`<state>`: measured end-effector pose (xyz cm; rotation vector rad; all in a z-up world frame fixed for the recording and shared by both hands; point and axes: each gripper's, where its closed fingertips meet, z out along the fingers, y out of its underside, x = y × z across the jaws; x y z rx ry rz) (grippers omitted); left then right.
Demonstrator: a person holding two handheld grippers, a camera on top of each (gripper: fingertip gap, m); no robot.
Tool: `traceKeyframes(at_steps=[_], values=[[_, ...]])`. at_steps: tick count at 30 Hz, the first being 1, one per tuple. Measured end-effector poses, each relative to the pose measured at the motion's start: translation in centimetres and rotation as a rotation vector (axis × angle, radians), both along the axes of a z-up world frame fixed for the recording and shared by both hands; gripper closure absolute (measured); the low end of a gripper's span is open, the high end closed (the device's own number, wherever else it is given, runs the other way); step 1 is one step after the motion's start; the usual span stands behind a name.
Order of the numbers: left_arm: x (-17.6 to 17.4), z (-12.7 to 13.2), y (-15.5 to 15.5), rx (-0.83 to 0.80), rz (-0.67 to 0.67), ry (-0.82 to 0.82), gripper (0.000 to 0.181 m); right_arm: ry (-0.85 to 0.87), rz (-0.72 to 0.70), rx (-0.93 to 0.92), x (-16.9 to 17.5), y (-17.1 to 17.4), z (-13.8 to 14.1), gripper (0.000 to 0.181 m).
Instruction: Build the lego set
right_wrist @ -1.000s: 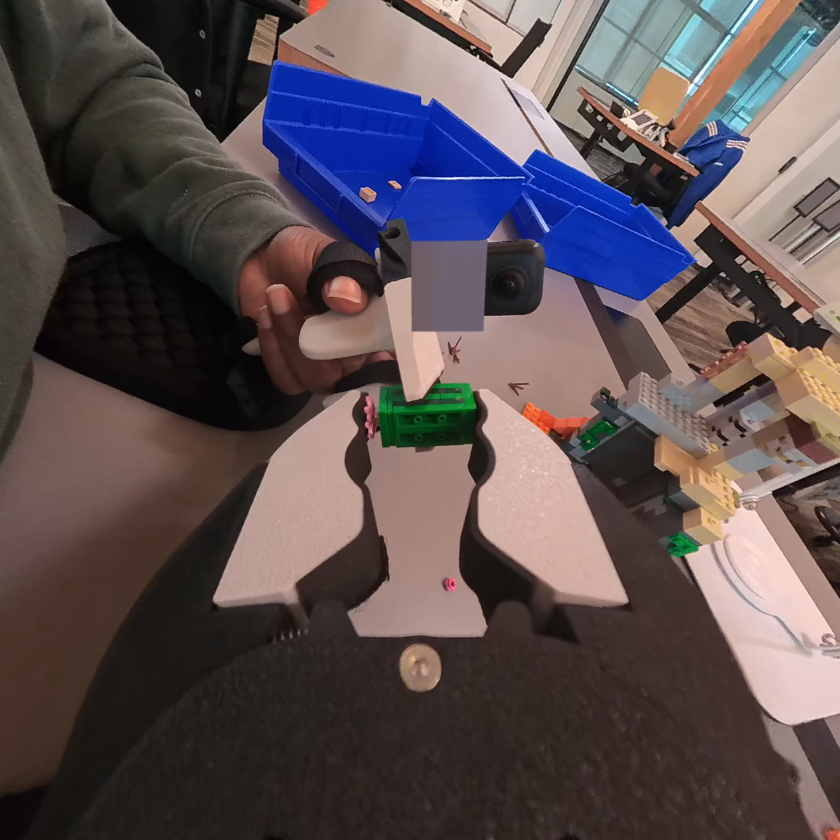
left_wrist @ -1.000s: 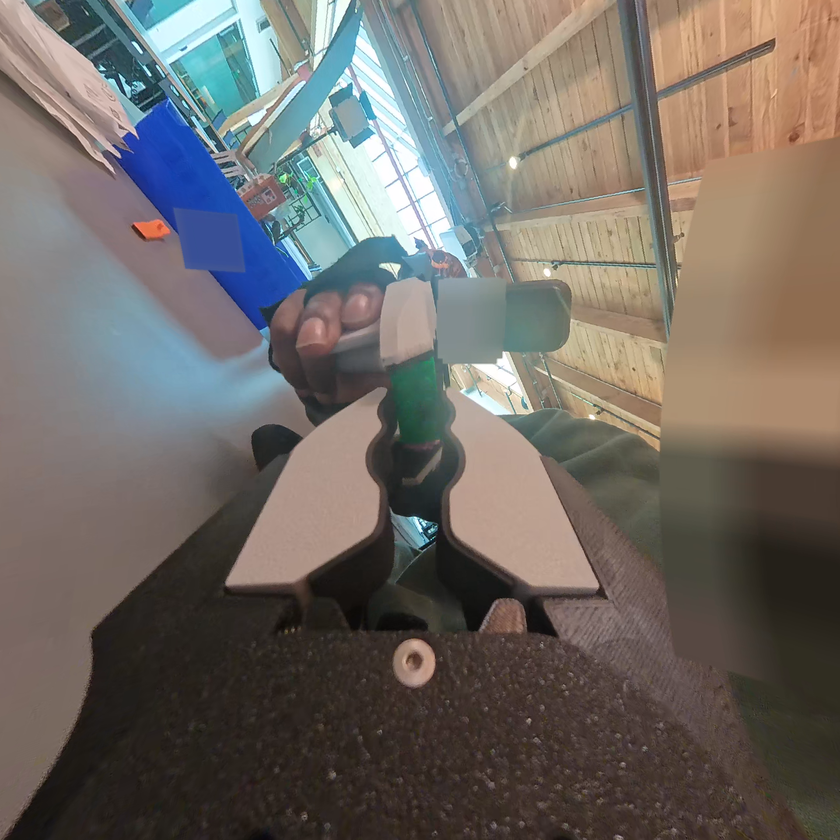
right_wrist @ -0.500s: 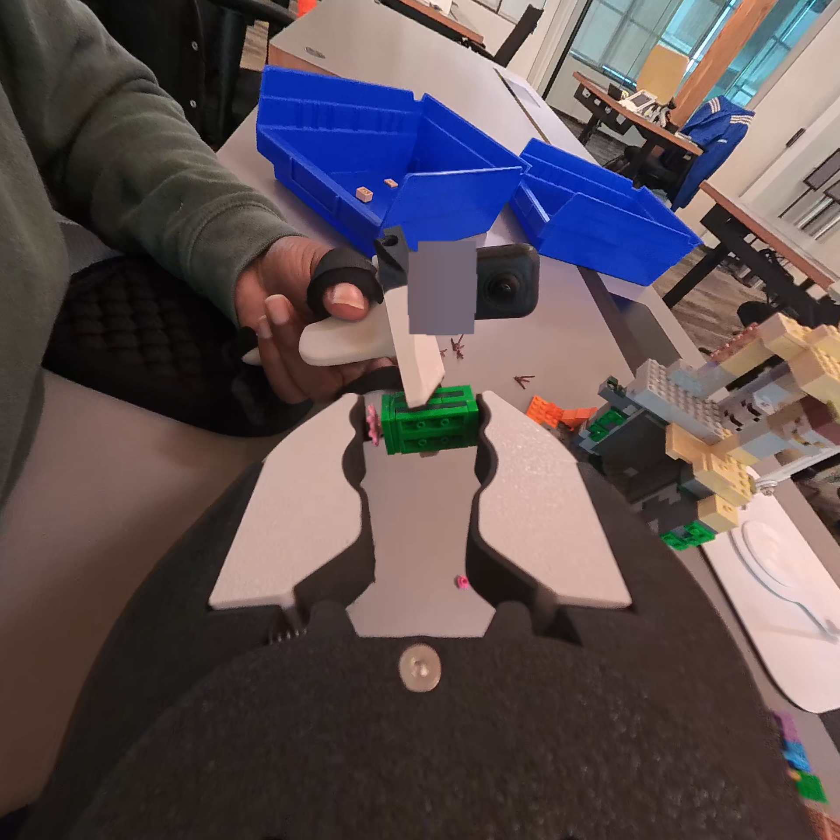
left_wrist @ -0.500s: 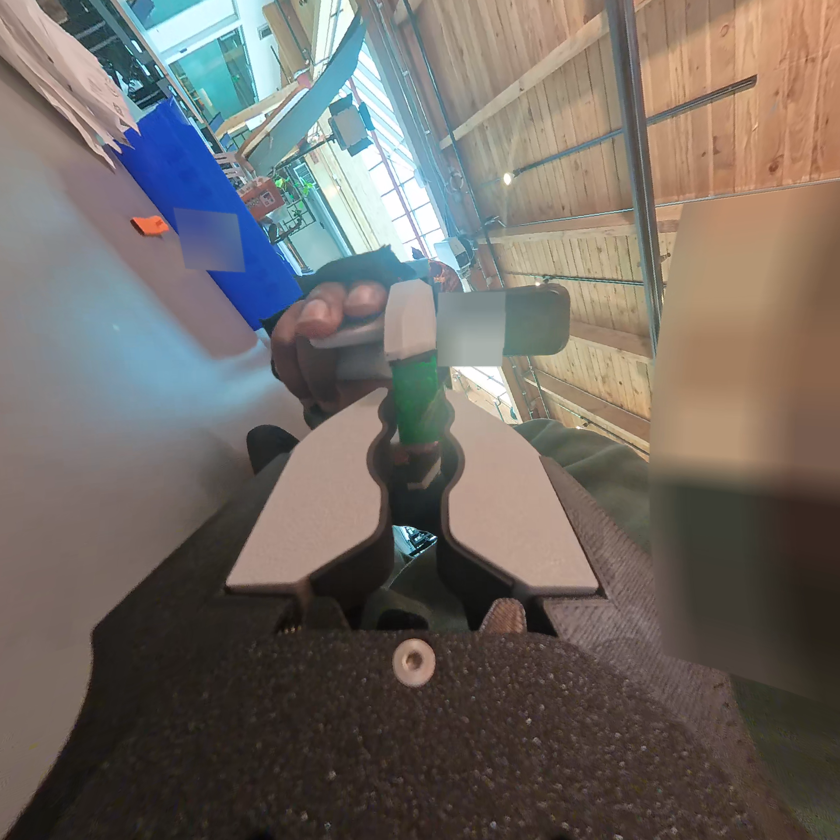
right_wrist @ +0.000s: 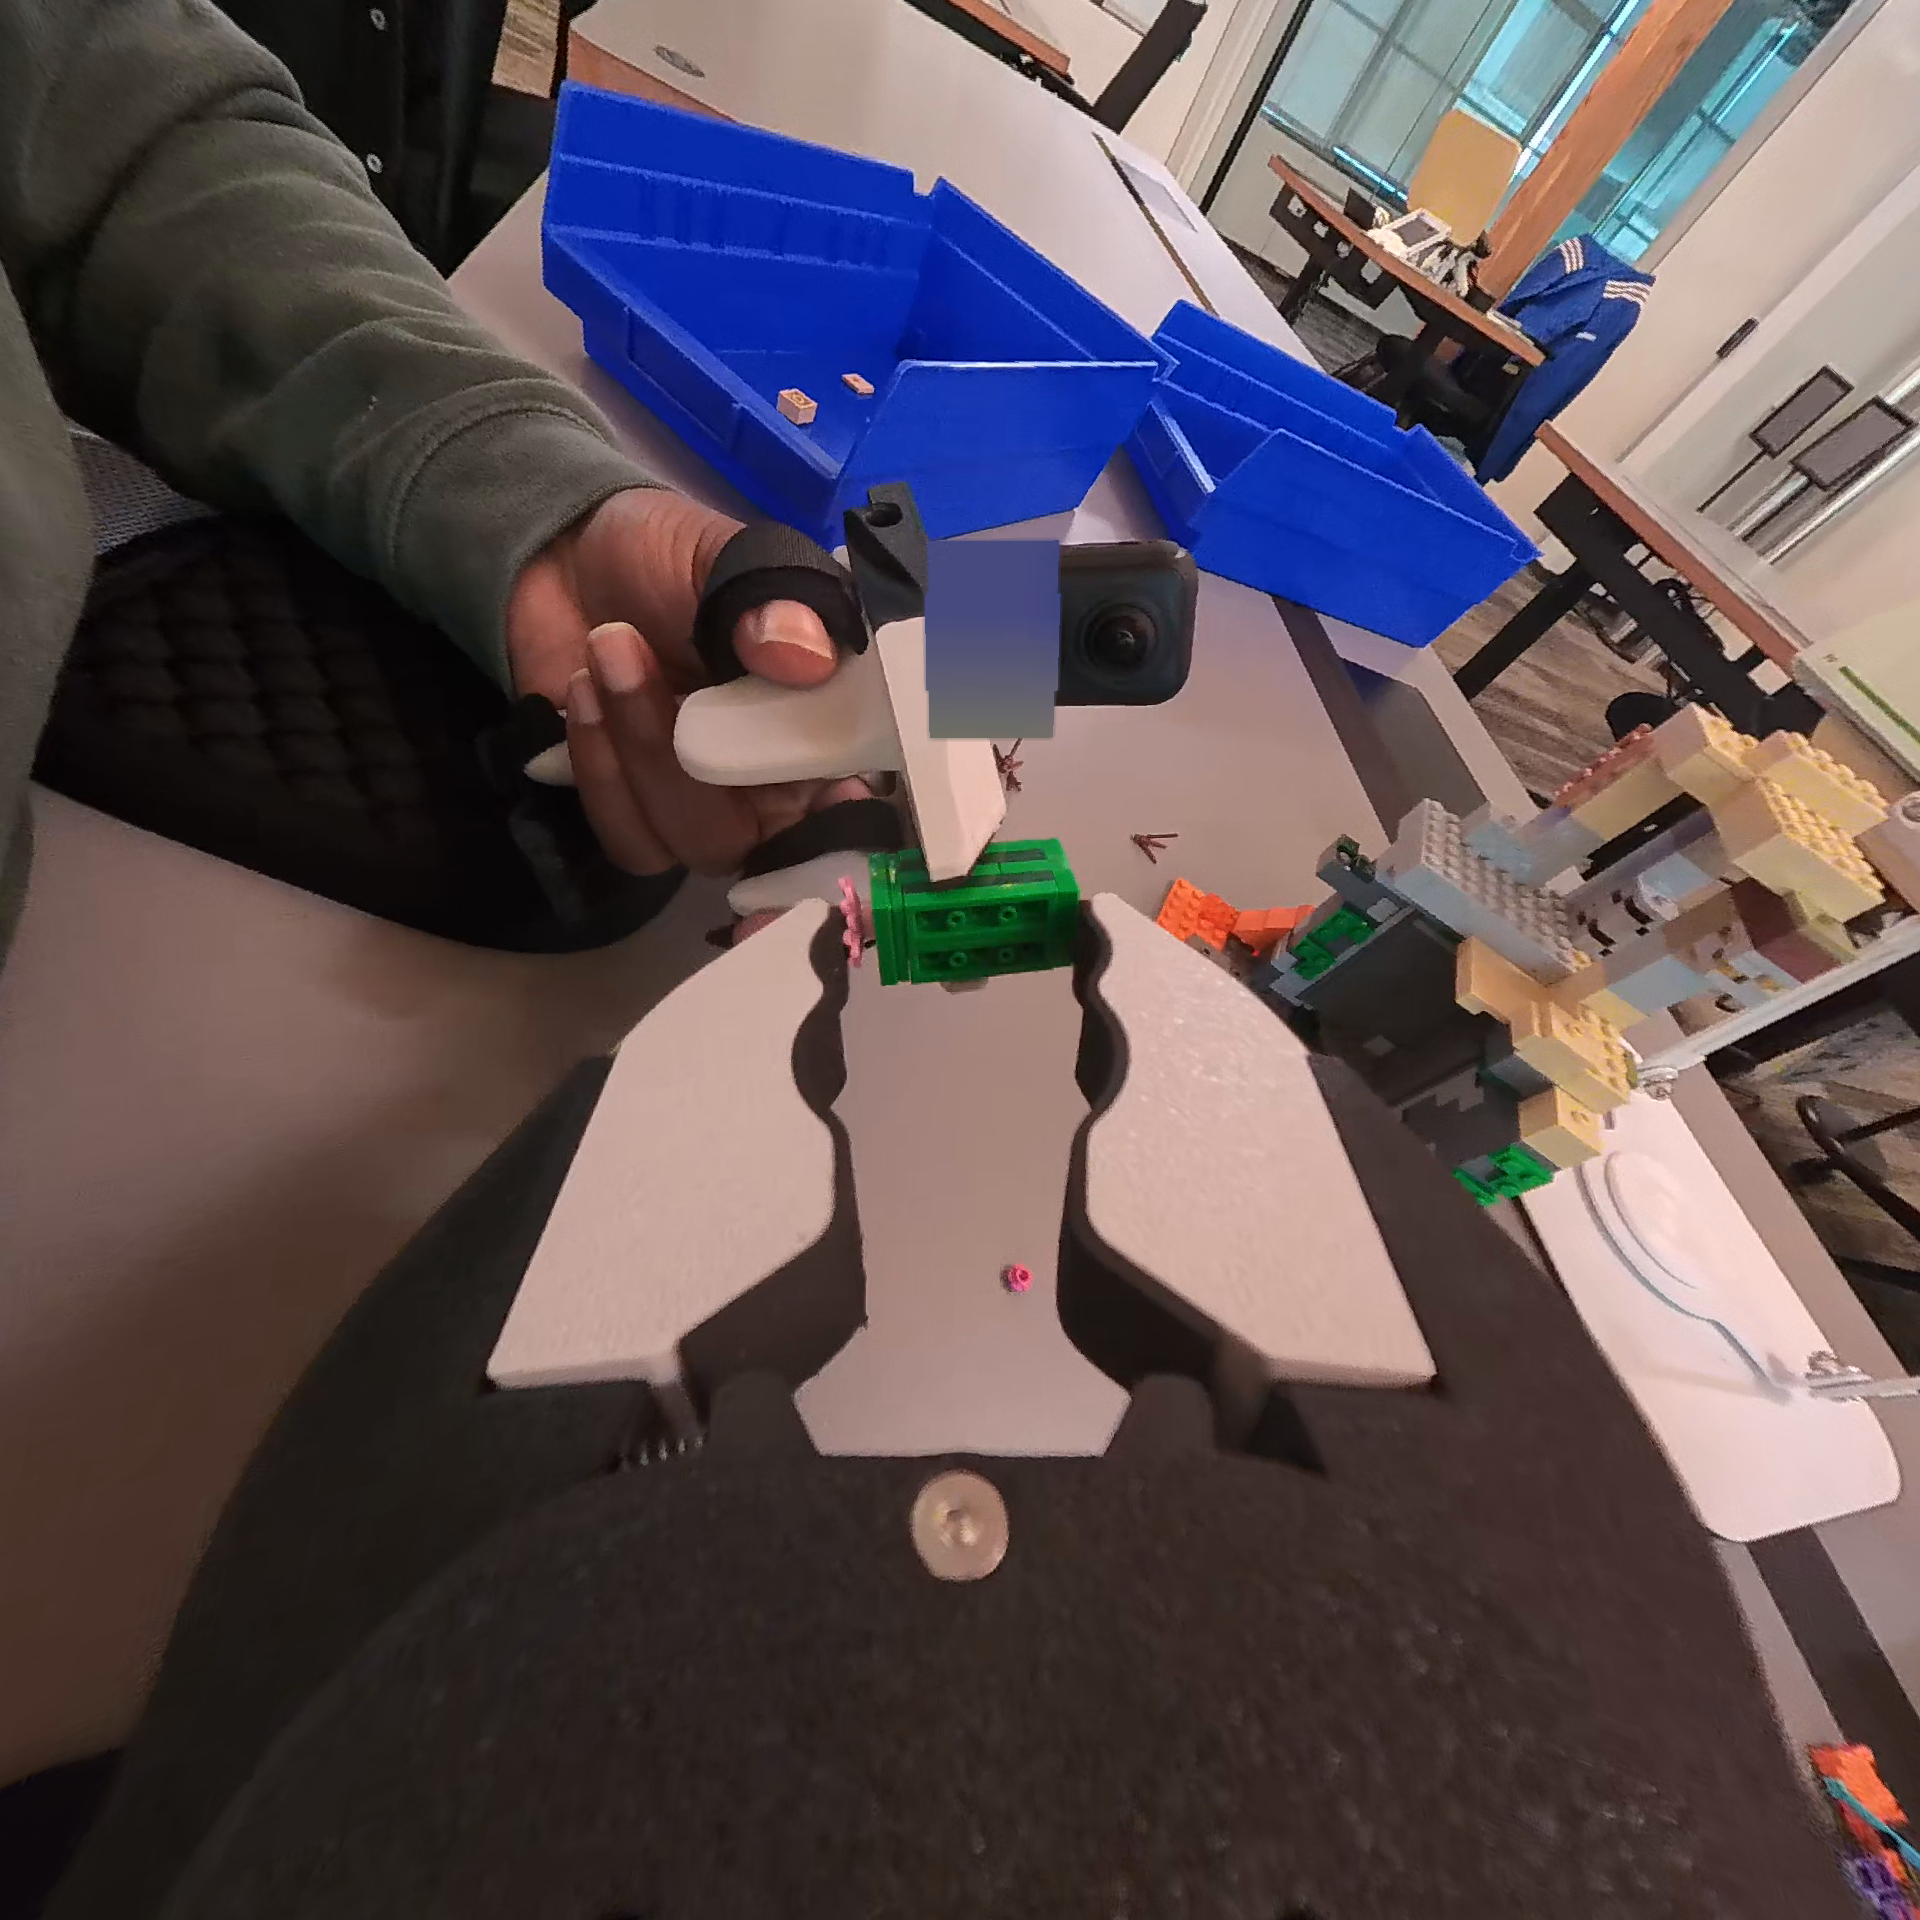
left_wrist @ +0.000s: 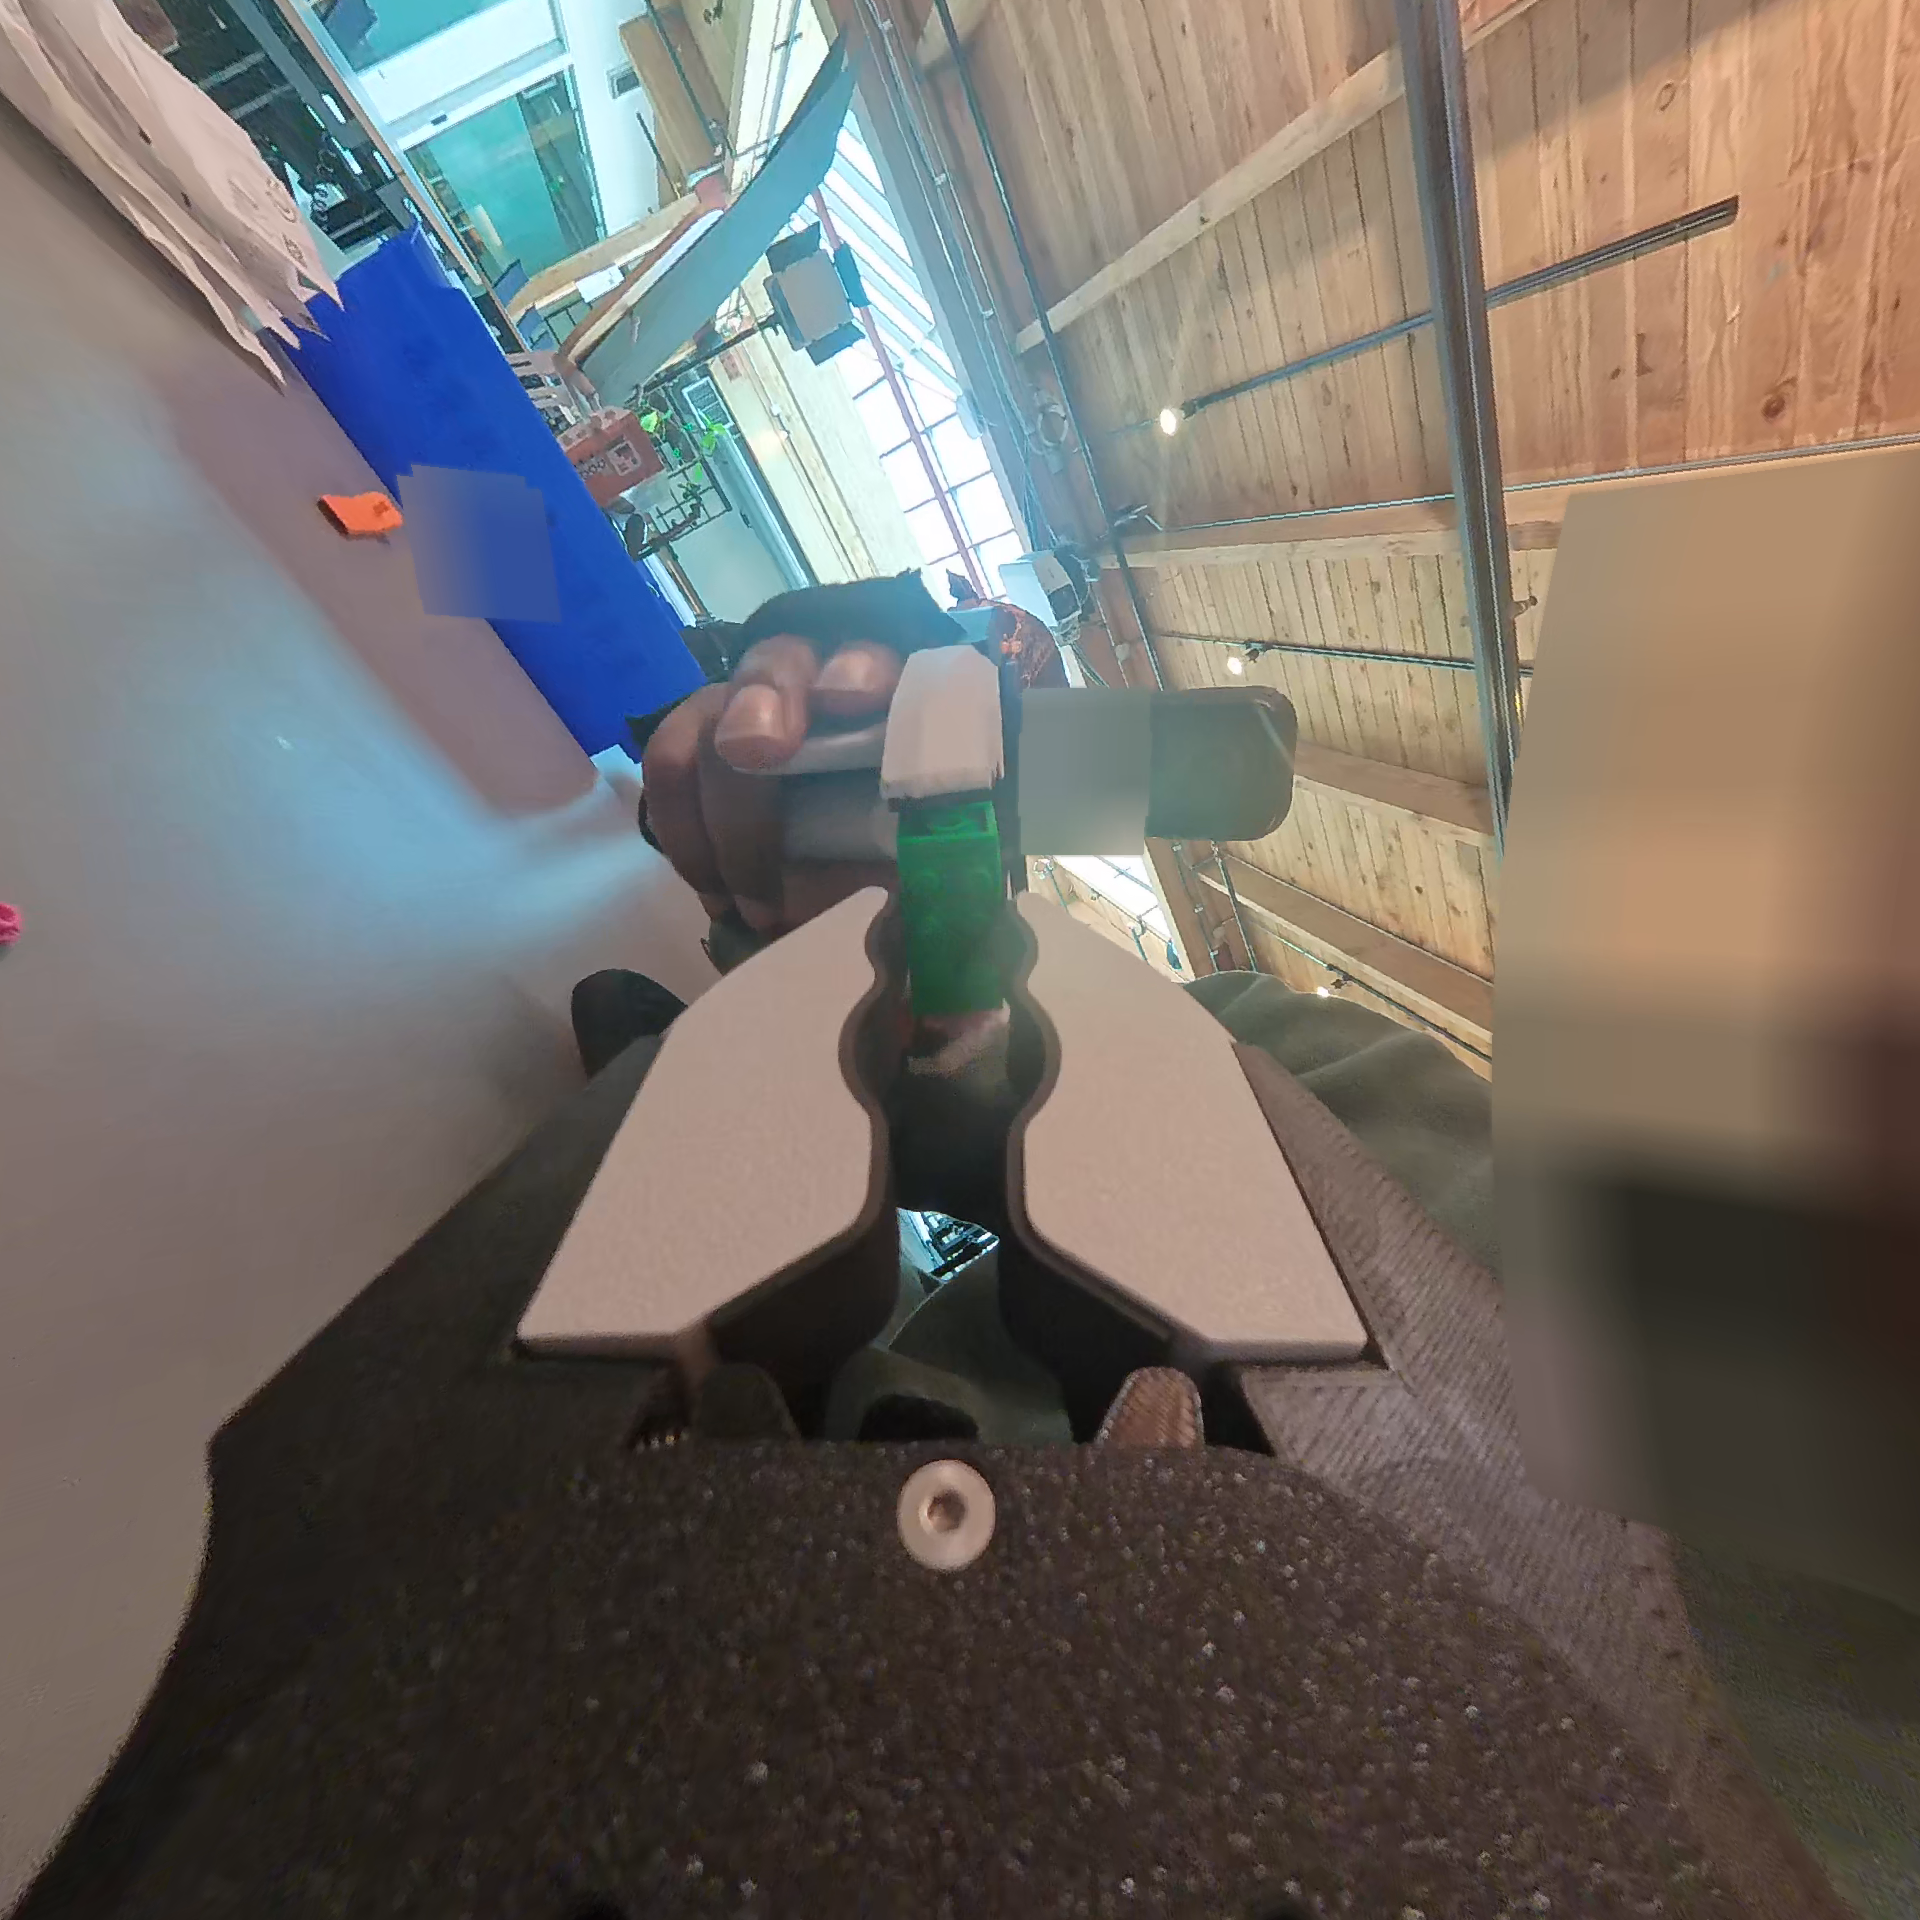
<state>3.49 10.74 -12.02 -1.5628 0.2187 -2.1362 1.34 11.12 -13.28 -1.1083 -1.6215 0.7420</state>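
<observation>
A green lego block (right_wrist: 971,914) with a small pink flower piece (right_wrist: 850,914) on its left end is held in the air above the grey table. My right gripper (right_wrist: 966,920) is shut on the block's two ends. My left gripper (left_wrist: 951,925) is shut on the same green block (left_wrist: 951,925) across its flat faces. It shows in the right wrist view as white fingers (right_wrist: 945,800) clamping the block from above and below. A partly built lego model (right_wrist: 1558,956) lies on the table to the right.
Two blue bins (right_wrist: 831,312) (right_wrist: 1330,499) stand at the back, one holding a few tan pieces. Orange bricks (right_wrist: 1216,914) lie beside the model. A white board (right_wrist: 1714,1351) lies at the right. A tiny pink piece (right_wrist: 1018,1278) lies on the table (right_wrist: 956,1143). A person's green sleeve (right_wrist: 312,343) is on the left. Both grippers' tips are close together, under 4 cm apart. It is some 20 cm from my right tips to the partly built lego model (right_wrist: 1558,956).
Both grippers have stayed shut on the green block. The pair has shifted only slightly, and the block keeps its place between the fingers.
</observation>
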Motion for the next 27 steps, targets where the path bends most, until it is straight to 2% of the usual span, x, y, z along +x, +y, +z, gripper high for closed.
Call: traceKeyframes(at_steps=[5, 7, 9, 13, 15, 20, 24, 27], values=[[-0.1, 0.3, -0.1, 0.044, 0.006, 0.007, 0.162, 0.019, 0.007, -0.041, 0.1, -0.1, 0.4, 0.140], [-0.4, 0.3, 0.2, 0.121, 0.050, 0.057, 0.151, 0.040, 0.014, -0.119, 0.3, 0.1, 0.8, 0.140], [-1.0, 0.1, 0.8, 0.252, 0.117, 0.166, 0.147, 0.059, 0.020, -0.222, 0.8, 0.4, 1.3, 0.140], [-1.8, -1.9, 1.9, 0.729, 0.299, 0.611, 0.145, 0.037, 0.072, -0.566, 1.7, 0.2, 1.2, 0.140], [-1.5, -2.6, 1.9, 0.940, 0.352, 0.772, 0.145, 0.009, 0.064, -0.788, 1.9, 0.3, 0.5, 0.140], [-0.4, -3.7, 1.4, 1.254, 0.437, 0.957, 0.146, -0.021, 0.071, -1.329, 1.9, -0.3, -1.0, 0.140], [0.2, -3.9, 1.0, 1.364, 0.456, 0.999, 0.143, -0.037, 0.085, -1.489, 1.4, -1.3, -2.0, 0.140], [0.5, -3.9, 0.4, 1.413, 0.441, 0.990, 0.154, -0.043, 0.088, -1.527, 0.8, -1.8, -2.5, 0.140]])
